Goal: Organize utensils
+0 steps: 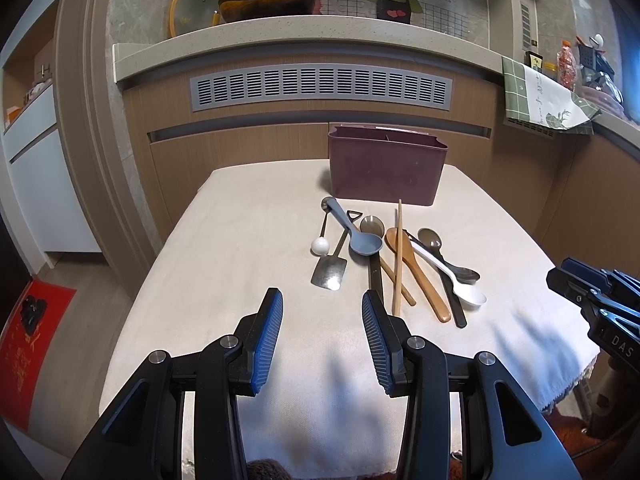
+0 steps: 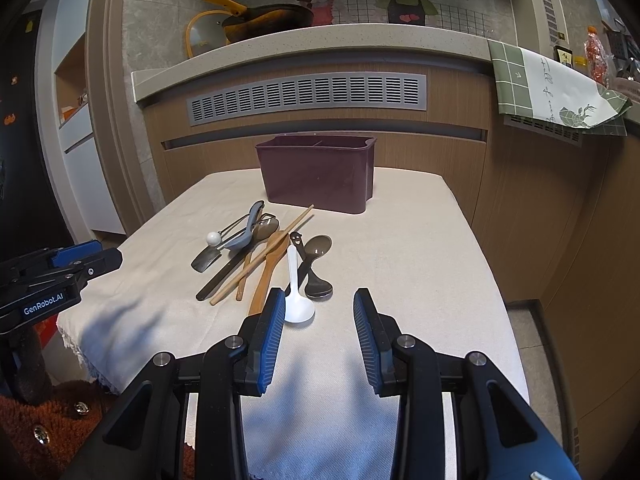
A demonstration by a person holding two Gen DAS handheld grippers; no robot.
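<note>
A pile of utensils lies on the cloth-covered table (image 1: 224,264) in front of a maroon utensil holder (image 1: 386,168), which also shows in the right wrist view (image 2: 316,174). The pile holds a grey spoon (image 1: 362,242), a small metal spatula (image 1: 330,272), a white-ball stick (image 1: 320,246), chopsticks (image 1: 398,256), a wooden spoon (image 1: 420,276), a white spoon (image 2: 297,300) and black spoons (image 2: 316,276). My left gripper (image 1: 322,308) is open and empty, just short of the pile. My right gripper (image 2: 318,306) is open and empty, its left finger beside the white spoon.
A kitchen counter (image 1: 304,36) with a pan (image 1: 264,0) runs behind the table. A green cloth (image 2: 552,88) hangs over the counter at the right. The table's front edge has a lace trim (image 2: 92,364). A red mat (image 1: 28,344) lies on the floor at the left.
</note>
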